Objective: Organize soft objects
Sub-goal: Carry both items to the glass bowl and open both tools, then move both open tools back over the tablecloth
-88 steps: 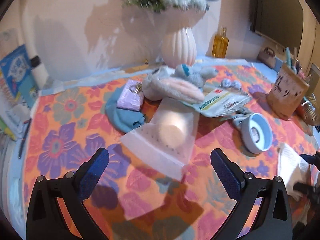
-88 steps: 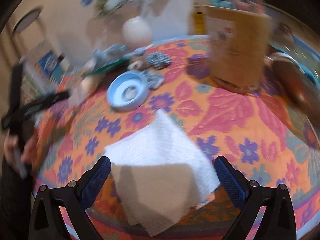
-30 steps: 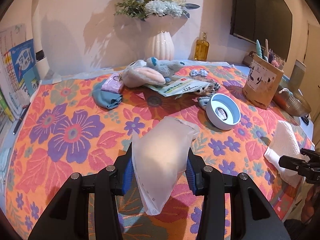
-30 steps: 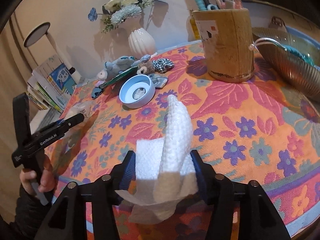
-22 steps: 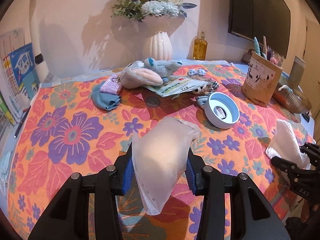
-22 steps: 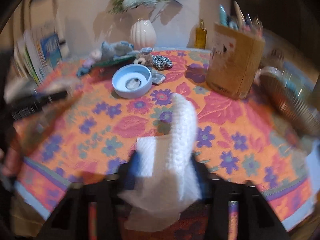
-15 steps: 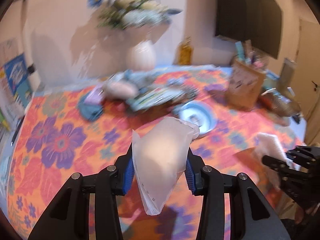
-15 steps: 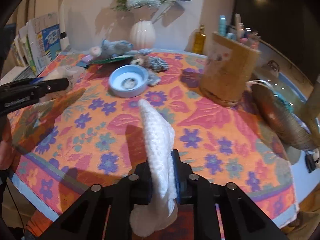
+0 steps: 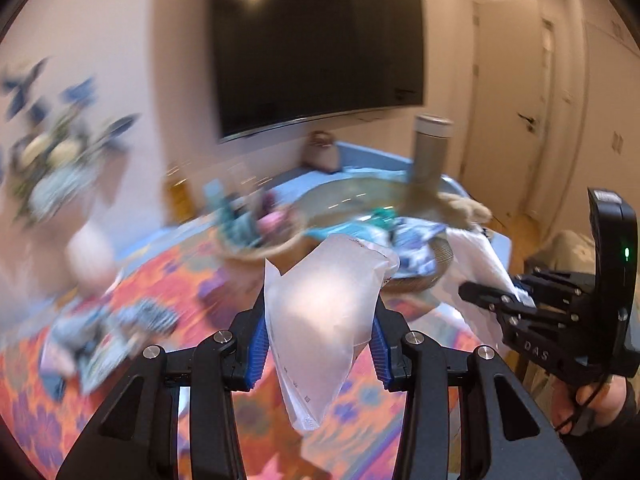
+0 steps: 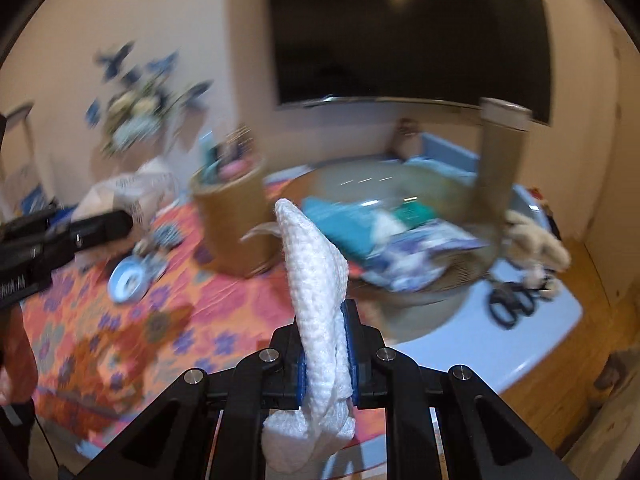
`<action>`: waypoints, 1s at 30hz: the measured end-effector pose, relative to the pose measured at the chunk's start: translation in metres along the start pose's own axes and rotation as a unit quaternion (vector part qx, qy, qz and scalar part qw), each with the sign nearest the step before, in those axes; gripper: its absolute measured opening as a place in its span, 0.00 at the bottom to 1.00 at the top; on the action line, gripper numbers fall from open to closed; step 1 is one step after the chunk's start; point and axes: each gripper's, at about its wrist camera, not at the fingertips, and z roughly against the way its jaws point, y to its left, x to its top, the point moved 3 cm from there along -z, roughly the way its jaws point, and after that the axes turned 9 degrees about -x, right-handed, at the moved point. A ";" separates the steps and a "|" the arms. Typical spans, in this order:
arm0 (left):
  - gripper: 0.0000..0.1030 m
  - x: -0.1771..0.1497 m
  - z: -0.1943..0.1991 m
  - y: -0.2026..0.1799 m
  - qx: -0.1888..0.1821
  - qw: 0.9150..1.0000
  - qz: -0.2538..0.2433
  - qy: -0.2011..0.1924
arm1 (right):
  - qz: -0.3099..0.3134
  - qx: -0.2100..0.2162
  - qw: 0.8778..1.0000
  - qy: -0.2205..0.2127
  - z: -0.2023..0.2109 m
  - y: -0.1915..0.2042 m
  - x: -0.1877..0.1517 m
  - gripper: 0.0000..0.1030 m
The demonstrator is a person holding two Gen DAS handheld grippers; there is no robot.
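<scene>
My left gripper (image 9: 318, 344) is shut on a translucent white pouch (image 9: 320, 312), held in the air above the floral tablecloth (image 9: 192, 280). My right gripper (image 10: 324, 356) is shut on a folded white knitted cloth (image 10: 316, 280) that stands up between the pads. Just beyond both sits a wide metal basket (image 10: 436, 296) holding teal and blue soft items (image 10: 348, 228). In the left wrist view the right gripper (image 9: 492, 300) and its cloth (image 9: 476, 260) hang at the right, beside the basket (image 9: 412, 280). The left gripper (image 10: 92, 232) shows at the left in the right wrist view.
A tan pen holder (image 10: 232, 224) stands left of the basket, a grey flask (image 10: 500, 152) behind it. A blue bowl (image 10: 128, 276), black scissors (image 10: 512, 304) and a beige plush (image 10: 536, 244) lie nearby. The table edge (image 10: 540, 344) runs at the right. A flower vase (image 9: 88, 256) stands left.
Both grippers have risen and swung right, from the middle of the table to the basket. The right jaws have squeezed tighter on the cloth. The pouch stays in the left grip.
</scene>
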 end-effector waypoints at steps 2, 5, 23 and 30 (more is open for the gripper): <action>0.38 0.018 -0.019 -0.014 -0.014 1.000 -0.013 0.004 | -0.023 -0.010 1.000 -0.002 -0.006 -0.023 0.012 0.14; 0.38 0.036 -0.042 -0.026 -0.022 1.000 -0.020 0.006 | -0.064 -0.013 0.998 -0.008 -0.012 -0.055 0.033 0.14; 0.58 0.079 -0.133 -0.013 -0.015 1.000 0.015 0.018 | -0.159 0.021 0.987 0.021 -0.095 -0.085 0.110 0.63; 0.85 0.071 -0.117 -0.028 -0.036 0.999 -0.023 0.018 | -0.167 0.021 0.986 0.009 -0.076 -0.095 0.101 0.84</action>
